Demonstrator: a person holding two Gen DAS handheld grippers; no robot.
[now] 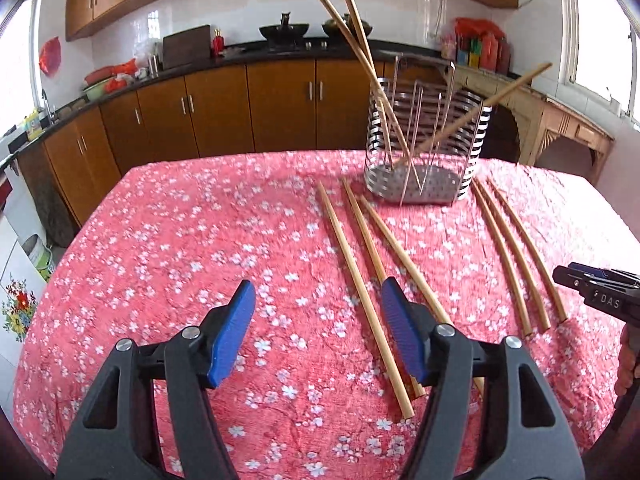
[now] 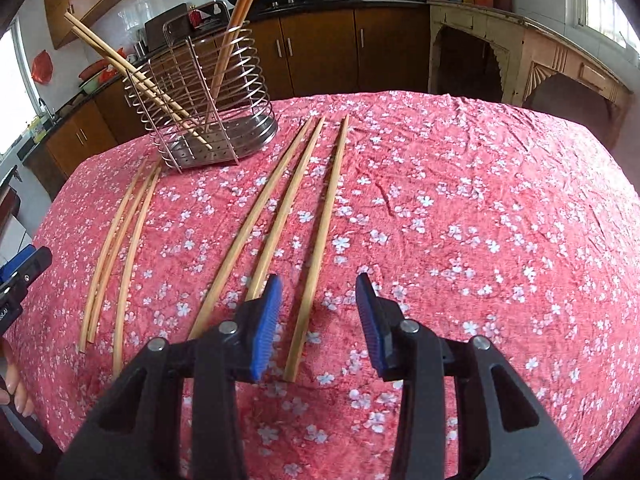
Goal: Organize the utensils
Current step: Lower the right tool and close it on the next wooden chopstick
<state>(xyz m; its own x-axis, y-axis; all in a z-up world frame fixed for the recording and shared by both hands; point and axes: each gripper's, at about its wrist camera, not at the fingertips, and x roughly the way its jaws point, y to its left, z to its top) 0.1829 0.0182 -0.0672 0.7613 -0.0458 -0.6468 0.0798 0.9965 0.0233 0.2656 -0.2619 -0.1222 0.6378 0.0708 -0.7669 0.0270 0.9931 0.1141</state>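
Note:
A steel wire utensil holder [image 1: 426,148] stands at the table's far side and holds several wooden chopsticks [image 1: 360,52] that lean out of it; it also shows in the right wrist view [image 2: 212,108]. Three chopsticks [image 1: 360,276] lie on the cloth in front of it, three more [image 1: 516,256] to the right. My left gripper [image 1: 318,336] is open and empty above the near ends of the left group. My right gripper [image 2: 320,320] is open and empty; a chopstick [image 2: 320,240] of the right group lies between its fingers, below them.
The table has a pink flowered cloth [image 1: 180,240]. Brown kitchen cabinets [image 1: 240,108] and a black counter run behind it. A pale wooden side table [image 2: 540,64] stands at the right. The other gripper shows at each view's edge [image 1: 592,292].

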